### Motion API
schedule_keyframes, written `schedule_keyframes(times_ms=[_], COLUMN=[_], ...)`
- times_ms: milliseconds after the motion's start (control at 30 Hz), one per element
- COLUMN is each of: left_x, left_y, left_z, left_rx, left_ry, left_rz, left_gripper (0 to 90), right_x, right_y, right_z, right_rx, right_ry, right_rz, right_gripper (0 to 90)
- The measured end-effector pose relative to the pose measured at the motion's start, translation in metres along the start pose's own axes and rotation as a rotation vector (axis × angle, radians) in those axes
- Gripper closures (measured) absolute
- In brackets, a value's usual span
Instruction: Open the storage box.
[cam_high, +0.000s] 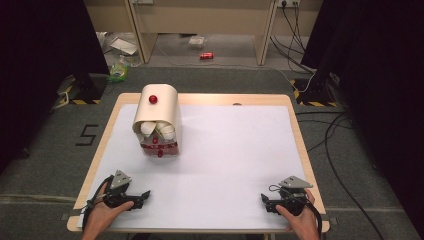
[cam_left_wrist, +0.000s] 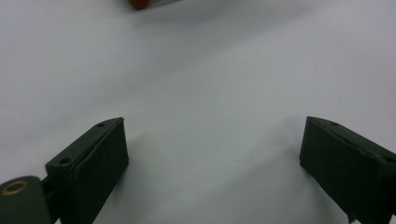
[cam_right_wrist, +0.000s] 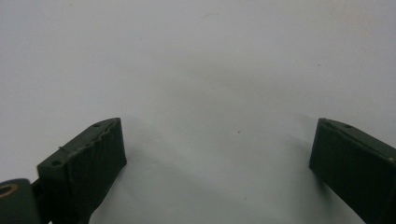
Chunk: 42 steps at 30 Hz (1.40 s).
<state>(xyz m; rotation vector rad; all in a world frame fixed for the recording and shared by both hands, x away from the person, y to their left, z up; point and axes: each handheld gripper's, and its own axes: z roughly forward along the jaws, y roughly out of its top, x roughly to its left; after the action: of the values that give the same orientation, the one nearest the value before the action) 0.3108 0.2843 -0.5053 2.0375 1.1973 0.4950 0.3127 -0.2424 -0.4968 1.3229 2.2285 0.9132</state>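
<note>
1. The near edge of the counter (cam_high: 95, 165) is wood-rimmed and covered by a white sheet (cam_high: 235, 150); the sheet appears plain and matte in both gripper views.
2. The left gripper (cam_high: 145, 195) is seen lying low on the sheet at the near left corner, held by the person's left hand (cam_high: 102, 212), pointing inward toward the middle. Its fingers (cam_left_wrist: 100, 158) are spread wide and released, with only bare sheet between them.
3. The right gripper (cam_high: 264, 200) is seen at the near right corner, held by the right hand (cam_high: 300, 220), pointing inward toward the left gripper. Its fingers (cam_right_wrist: 91, 158) are likewise spread and released, nothing between them.
4. Farther back on the left half stands a small cream box with a curved lid (cam_high: 156, 120), carrying a red knob (cam_high: 153, 99); white items and red parts are seen at its open front. It is well apart from both grippers, nearer the left one.
5. Beyond the counter: grey carpet floor (cam_high: 220, 75), a red can (cam_high: 206, 55), cables (cam_high: 292, 25), black curtains (cam_high: 45, 50) at both sides, and pale wooden furniture (cam_high: 200, 20) at the far wall.
</note>
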Motion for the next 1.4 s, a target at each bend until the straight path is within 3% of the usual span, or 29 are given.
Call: schedule_keyframes(times_ms=[367, 433, 500, 533, 900, 1400], left_x=[0.001, 0.001, 0.003, 0.003, -0.016, -0.022], left_y=[0.000, 0.001, 0.002, 0.003, 0.020, 0.049], left_z=[-0.001, -0.002, -0.004, -0.005, -0.013, -0.027], left_rx=[-0.003, -0.017, -0.044, -0.045, -0.082, -0.172], left_ry=[-0.001, 0.007, -0.005, -0.008, -0.022, -0.033], left_rz=[-0.004, -0.016, -0.037, -0.037, 0.017, 0.027], left_gripper=[8.0, 10.4, 19.1, 14.6, 15.4, 18.4], right_x=[0.000, 0.000, 0.000, 0.000, 0.000, 0.001], right_y=[0.000, 0.000, 0.000, 0.000, 0.000, 0.000], right_z=[0.000, 0.000, 0.000, 0.000, 0.000, 0.000], right_rx=[0.001, 0.000, 0.000, 0.000, 0.000, 0.002], right_ry=[-0.001, -0.001, -0.002, -0.002, -0.003, -0.003], right_rz=[0.002, 0.000, 0.000, -0.001, 0.000, 0.005], right_gripper=[3.7, 3.6, 3.6, 3.6, 3.6, 3.5])
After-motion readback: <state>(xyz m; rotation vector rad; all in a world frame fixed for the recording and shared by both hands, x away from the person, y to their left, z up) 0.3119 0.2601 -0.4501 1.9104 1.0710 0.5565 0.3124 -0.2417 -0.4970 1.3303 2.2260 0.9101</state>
